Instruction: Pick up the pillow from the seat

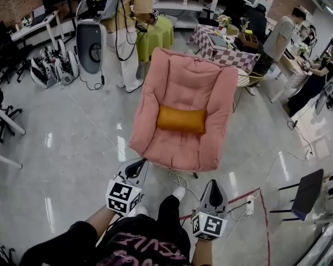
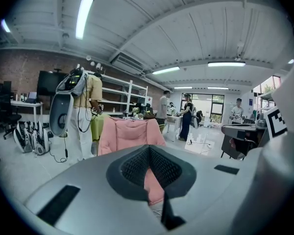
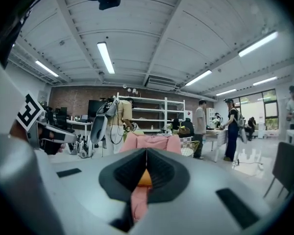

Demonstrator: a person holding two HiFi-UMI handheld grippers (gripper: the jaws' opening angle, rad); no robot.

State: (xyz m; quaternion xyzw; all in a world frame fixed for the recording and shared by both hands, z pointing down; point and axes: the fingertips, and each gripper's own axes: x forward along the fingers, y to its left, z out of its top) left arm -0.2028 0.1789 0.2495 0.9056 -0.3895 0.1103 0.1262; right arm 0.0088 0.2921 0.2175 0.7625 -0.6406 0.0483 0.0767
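The orange pillow [image 1: 181, 119] lies across the pink chair [image 1: 180, 76] in the head view, where seat meets back, its long side running from 9 to 3 o'clock. Nothing touches it. The chair stands mid-frame on the grey floor [image 1: 72, 148], at 12 o'clock from both grippers and well apart from them.

The left gripper [image 1: 136, 164] sits at 7 o'clock of the chair and the right gripper [image 1: 214, 186] at 5 o'clock, both pointing towards it. Each has its jaws pressed together with nothing between them; each one's own view shows the black pads meeting in a thin line. Through the notch under the right gripper's jaws only a sliver of the pillow shows, above a strip of pink seat. The left gripper view shows pink cushion in that notch and none of the pillow, which the gripper's own body hides. The hands holding the grippers are hidden under the marker cubes; only forearms show at the bottom edge.

A white shoe [image 1: 178, 193] shows between the grippers. At 11 o'clock a person [image 1: 127, 37] stands beside a white machine [image 1: 91, 37], head cut off by the top edge. At 1 o'clock is a checked table [image 1: 222, 51]; what lies on it is too small to tell. A black chair [image 1: 306, 193] stands at 4 o'clock, and the furniture beyond it is cut off by the right edge.
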